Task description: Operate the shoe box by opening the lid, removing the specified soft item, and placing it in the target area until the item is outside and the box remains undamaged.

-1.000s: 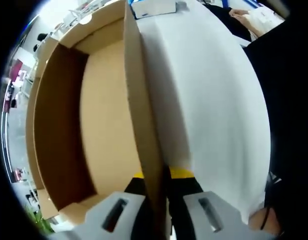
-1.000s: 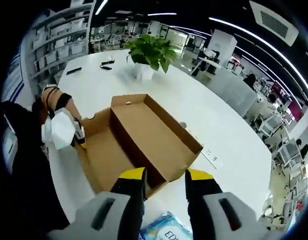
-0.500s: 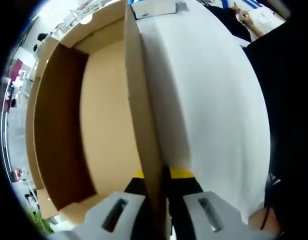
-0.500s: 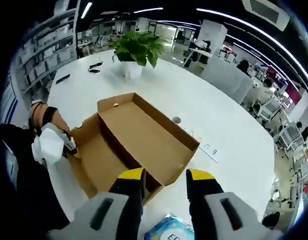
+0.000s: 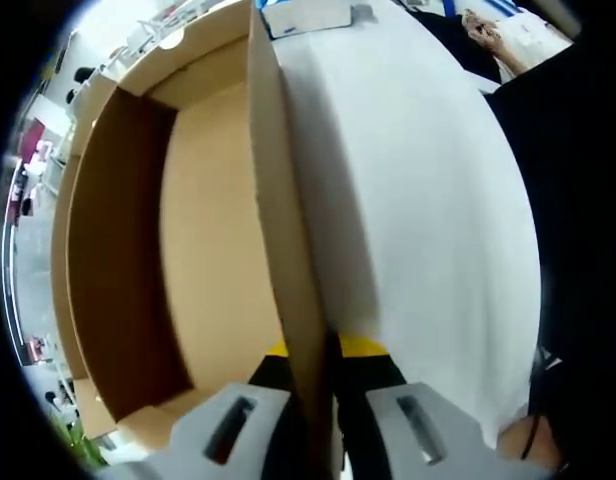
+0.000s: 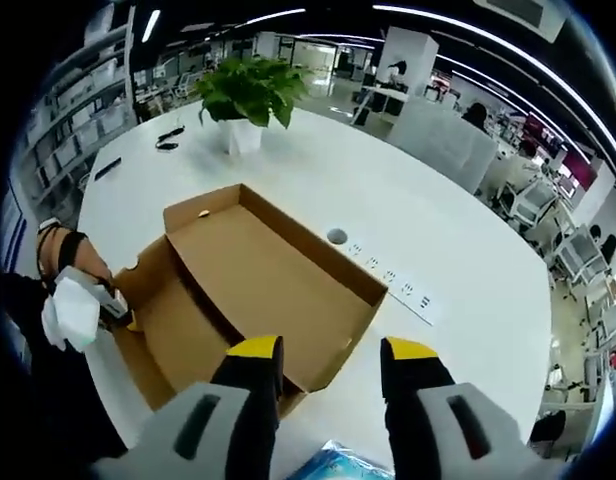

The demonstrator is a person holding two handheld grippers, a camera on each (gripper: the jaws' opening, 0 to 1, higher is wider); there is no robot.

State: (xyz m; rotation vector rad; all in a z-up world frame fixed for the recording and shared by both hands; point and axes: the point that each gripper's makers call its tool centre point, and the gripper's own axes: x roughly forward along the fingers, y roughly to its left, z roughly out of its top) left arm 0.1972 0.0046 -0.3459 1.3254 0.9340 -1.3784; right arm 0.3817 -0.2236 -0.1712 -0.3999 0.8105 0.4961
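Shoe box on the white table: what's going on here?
A person works it with two hand-held grippers. The left hand-held gripper is clamped on the edge of the opened lid, holding it back. The shoe box lies open and looks empty inside. The right hand-held gripper hovers open above the box's near corner, with a blue-and-white soft pack just below it, outside the box on the table.

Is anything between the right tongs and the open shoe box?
Nothing visible. The right tongs hang open above the shoe box, whose tray looks empty. The left tongs clamp the lid by its edge, off to the side of that path.
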